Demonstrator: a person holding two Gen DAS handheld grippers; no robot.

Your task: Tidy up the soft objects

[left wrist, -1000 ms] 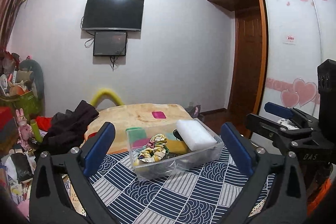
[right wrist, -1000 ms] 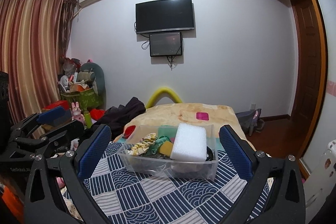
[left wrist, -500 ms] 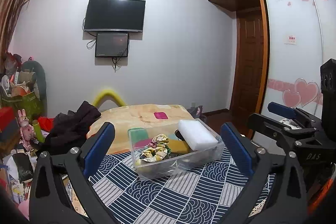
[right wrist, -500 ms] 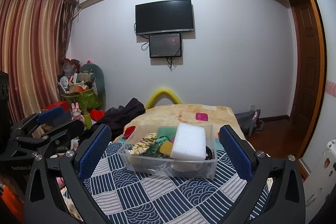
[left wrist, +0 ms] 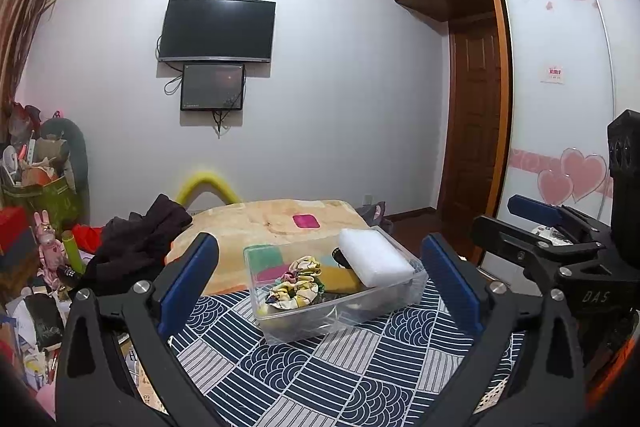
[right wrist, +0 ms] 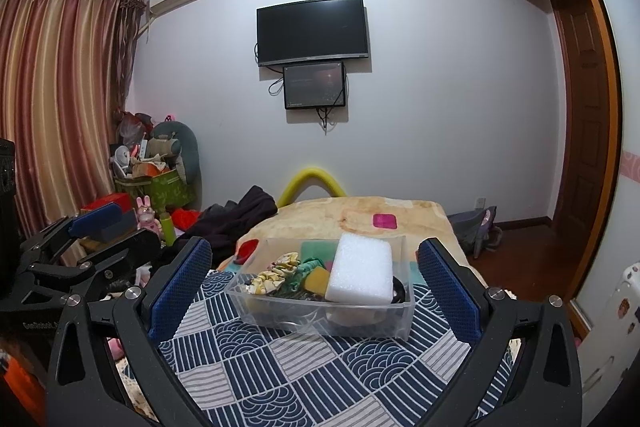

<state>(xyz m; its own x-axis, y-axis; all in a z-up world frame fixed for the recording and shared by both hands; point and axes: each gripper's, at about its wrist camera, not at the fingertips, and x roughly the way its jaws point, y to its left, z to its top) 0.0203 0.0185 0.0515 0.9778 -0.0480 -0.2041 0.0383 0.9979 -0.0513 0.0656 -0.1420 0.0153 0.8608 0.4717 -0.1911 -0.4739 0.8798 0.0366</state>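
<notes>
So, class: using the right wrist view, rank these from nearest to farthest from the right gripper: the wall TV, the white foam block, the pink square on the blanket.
Measured from the right gripper:
1. White foam block: in the clear bin, just ahead between the fingers, slightly right.
2. Pink square: on the tan blanket beyond the bin, right of centre.
3. Wall TV: mounted high on the far wall.

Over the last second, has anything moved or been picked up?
Hardly anything. The left hand-held gripper drifted slightly, so the clear bin sits a touch right in its view. Nothing was grabbed or released. Both grippers stay open, the right one steady, and the white sponge still lies in the bin.
</notes>
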